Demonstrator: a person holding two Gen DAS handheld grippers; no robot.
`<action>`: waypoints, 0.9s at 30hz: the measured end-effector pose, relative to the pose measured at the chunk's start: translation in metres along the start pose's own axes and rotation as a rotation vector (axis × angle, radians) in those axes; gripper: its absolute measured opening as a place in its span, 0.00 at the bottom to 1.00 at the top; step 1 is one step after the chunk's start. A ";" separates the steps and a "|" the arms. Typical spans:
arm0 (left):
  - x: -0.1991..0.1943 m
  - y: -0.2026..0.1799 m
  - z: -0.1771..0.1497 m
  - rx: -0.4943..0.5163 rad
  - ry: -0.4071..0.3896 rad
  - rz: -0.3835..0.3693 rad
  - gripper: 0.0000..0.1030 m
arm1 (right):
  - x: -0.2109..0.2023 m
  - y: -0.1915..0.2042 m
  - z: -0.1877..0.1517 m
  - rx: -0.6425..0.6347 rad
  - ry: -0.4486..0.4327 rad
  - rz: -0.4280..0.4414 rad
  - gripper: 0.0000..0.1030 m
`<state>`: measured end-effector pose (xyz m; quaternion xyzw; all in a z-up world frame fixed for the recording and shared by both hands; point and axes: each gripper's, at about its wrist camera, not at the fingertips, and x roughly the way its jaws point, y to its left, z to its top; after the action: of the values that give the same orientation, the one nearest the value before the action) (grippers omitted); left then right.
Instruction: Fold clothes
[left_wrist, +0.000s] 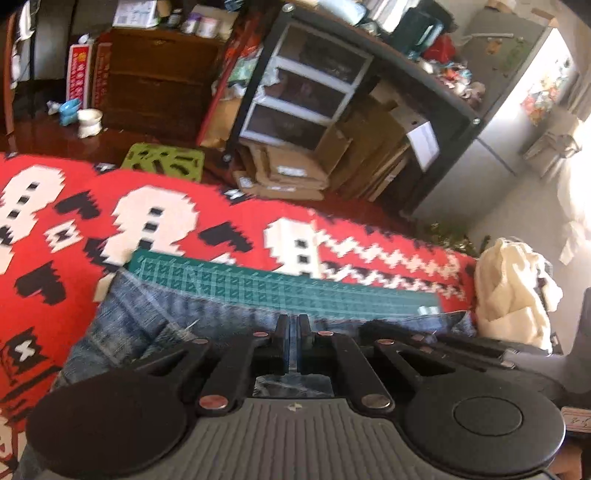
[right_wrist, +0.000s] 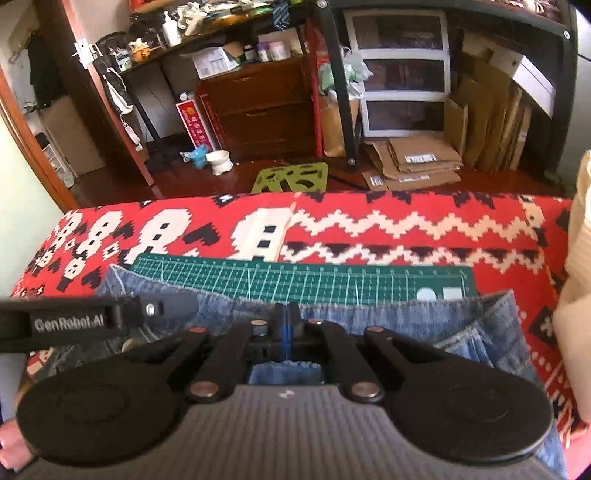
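Left hand-held gripper (left_wrist: 293, 325) clenched, fingers pressed nearly together with denim visible between and under them, so apparently pinching the jeans (left_wrist: 147, 325) near one edge. Right hand-held gripper (right_wrist: 287, 317) likewise clenched, a strip of blue cloth caught between its fingers, gripping the same jeans (right_wrist: 406, 317) along the far hem. Both 2 grips small and at the very edge of the fabric: likely to slip out if pulled hard or unevenly, dropping one corner and skewing the fold. Left unit's strap crossing just beside the right hand-held gripper in the right wrist view, so a risk of bumping or tangling if brought closer. Jeans lying flat on the green cutting mat (right_wrist: 295, 277), itself on the red patterned blanket (right_wrist: 406, 229) over the bed; heavy denim may drag the loose mat or bunch the blanket when lifted. Cream garment (left_wrist: 513, 284) piled near the right end, close enough to be snagged or swept off by a swinging leg. Exact depth of each pinch hard to judge, much hidden under the fingers.
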<state>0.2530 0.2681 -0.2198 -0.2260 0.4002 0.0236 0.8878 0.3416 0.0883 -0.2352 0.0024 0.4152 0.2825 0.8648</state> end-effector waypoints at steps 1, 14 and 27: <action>0.001 0.002 0.000 -0.006 -0.003 0.000 0.02 | 0.003 0.001 0.003 -0.002 0.001 -0.003 0.00; -0.063 0.036 0.023 0.105 -0.105 0.041 0.02 | -0.076 -0.071 0.003 -0.001 -0.041 -0.046 0.06; -0.041 0.067 0.007 0.107 -0.050 0.101 0.02 | -0.059 -0.105 -0.014 0.017 -0.023 -0.165 0.07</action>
<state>0.2151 0.3363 -0.2118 -0.1573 0.3895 0.0526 0.9060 0.3532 -0.0318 -0.2267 -0.0214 0.4064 0.2066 0.8898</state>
